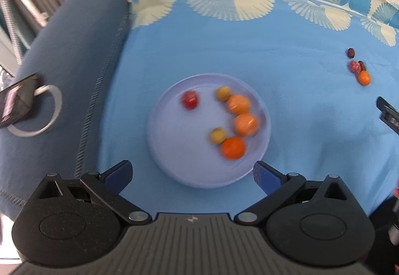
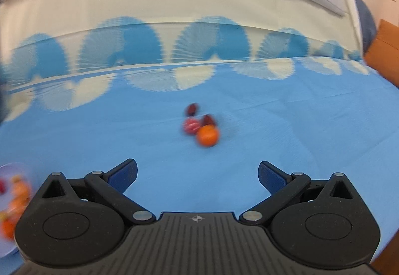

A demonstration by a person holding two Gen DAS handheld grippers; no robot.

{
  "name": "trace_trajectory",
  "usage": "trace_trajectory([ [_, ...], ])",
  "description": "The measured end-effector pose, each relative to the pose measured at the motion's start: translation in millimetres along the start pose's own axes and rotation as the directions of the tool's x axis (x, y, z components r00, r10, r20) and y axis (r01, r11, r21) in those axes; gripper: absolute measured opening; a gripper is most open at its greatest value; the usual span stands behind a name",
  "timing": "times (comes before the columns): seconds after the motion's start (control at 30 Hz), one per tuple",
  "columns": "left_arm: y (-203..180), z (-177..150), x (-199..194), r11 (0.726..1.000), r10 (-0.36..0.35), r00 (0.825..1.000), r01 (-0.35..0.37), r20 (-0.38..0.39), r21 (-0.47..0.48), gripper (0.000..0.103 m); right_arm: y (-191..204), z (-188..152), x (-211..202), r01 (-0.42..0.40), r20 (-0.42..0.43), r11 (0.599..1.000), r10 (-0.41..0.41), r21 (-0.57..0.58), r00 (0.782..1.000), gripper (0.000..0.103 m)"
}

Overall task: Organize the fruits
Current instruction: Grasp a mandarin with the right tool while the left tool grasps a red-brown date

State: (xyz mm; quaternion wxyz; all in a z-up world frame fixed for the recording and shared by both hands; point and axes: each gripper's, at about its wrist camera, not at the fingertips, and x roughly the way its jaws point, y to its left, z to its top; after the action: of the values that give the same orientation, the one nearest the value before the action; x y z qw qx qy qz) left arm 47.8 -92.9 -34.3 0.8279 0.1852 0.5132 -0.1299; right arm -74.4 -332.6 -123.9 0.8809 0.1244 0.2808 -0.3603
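Note:
A pale lilac plate (image 1: 174,162) lies on the blue cloth and holds several fruits: three oranges (image 1: 233,147), two small yellow ones (image 1: 217,135) and a red one (image 1: 190,99). My left gripper (image 1: 193,172) hovers open just short of the plate's near rim, nothing between its fingers. Off to the right lies a loose cluster: an orange (image 2: 207,135), a pink-red fruit (image 2: 190,126) and two dark red ones (image 2: 192,109). My right gripper (image 2: 198,174) is open and empty, a little short of that cluster. The plate's edge (image 2: 10,167) shows at the right wrist view's left border.
The blue cloth (image 1: 286,55) with a cream fan-pattern border covers a soft surface. A dark blue cushion (image 1: 72,55) lies left of the plate, with a black device and white ring (image 1: 47,110) on it. An orange cushion (image 2: 384,55) sits at far right.

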Motion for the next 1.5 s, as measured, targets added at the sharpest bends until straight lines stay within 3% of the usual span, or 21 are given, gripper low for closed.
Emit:
trace_trajectory([
  [0.23, -71, 75, 37, 0.997, -0.028, 0.999, 0.026, 0.023, 0.078, 0.103, -19, 6, 100, 0.064, -0.035, 0.998, -0.063, 0.015, 0.997, 0.102],
  [0.43, -151, 130, 79, 0.982, -0.084, 0.996, 0.076, 0.038, 0.172, 0.103, -23, 9, 156, 0.024, -0.057, 1.0, -0.025, -0.011, 0.998, 0.102],
  [0.5, -176, 144, 91, 0.976, -0.105, 0.994, 0.097, 0.031, 0.194, 0.103, -22, 11, 163, 0.008, -0.046, 0.999, -0.009, -0.034, 0.999, 0.078],
  [0.57, -203, 158, 102, 0.968, -0.128, 0.991, 0.116, 0.038, 0.224, 0.103, -24, 14, 163, -0.053, -0.045, 0.997, 0.05, -0.054, 0.998, 0.037],
  [0.67, -239, 175, 117, 0.953, -0.157, 0.986, 0.136, 0.06, 0.272, 0.103, -32, 16, 157, 0.049, -0.019, 0.995, -0.051, -0.085, 0.999, 0.037],
  [0.77, -275, 190, 133, 0.933, -0.196, 0.98, 0.174, 0.04, 0.316, 0.103, -64, 19, 167, 0.2, -0.036, 0.98, -0.2, 0.005, 0.979, 0.038],
  [0.83, -298, 198, 147, 0.92, -0.215, 0.976, 0.194, 0.025, 0.34, 0.103, -81, 22, 168, 0.165, -0.039, 0.981, -0.162, 0.105, 0.986, 0.038],
  [1.03, -339, 223, 187, 0.915, -0.217, 0.976, 0.206, -0.007, 0.346, 0.103, -79, 21, 172, 0.18, -0.037, 0.98, -0.177, 0.088, 0.984, 0.039],
  [1.13, -348, 235, 194, 0.91, -0.264, 0.963, 0.266, -0.05, 0.318, 0.103, -78, 20, 173, 0.182, -0.035, 0.979, -0.18, 0.088, 0.983, 0.039],
  [1.5, -384, 230, 199, 0.888, -0.253, 0.964, 0.267, -0.086, 0.375, 0.103, -76, 17, 174, 0.194, -0.018, 0.978, -0.193, 0.077, 0.981, 0.041],
])
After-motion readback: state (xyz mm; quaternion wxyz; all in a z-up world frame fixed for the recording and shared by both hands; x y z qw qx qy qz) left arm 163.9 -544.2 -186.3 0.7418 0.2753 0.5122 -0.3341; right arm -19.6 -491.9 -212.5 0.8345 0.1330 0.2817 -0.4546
